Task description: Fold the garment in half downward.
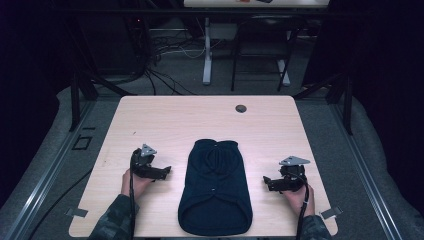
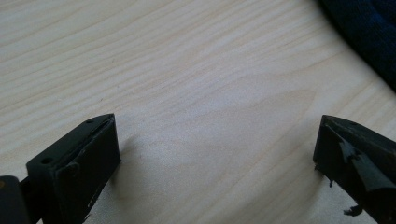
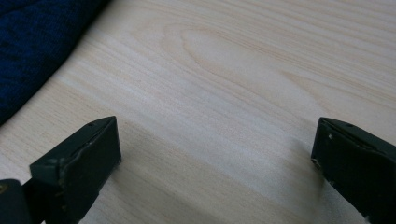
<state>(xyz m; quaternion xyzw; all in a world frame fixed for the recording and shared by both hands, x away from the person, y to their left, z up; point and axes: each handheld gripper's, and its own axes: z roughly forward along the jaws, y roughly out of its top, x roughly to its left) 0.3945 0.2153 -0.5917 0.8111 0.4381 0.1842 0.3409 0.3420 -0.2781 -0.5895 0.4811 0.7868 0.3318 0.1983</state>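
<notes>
Your pale wood-grain bench (image 1: pixel 165 120) with rounded corners, a small dark round hole (image 1: pixel 241 108) near its far edge, a dark navy knitted garment (image 1: pixel 216 187) lying flat at the middle of your near side, its hem reaching the near edge, bare wood on both sides of it.
</notes>
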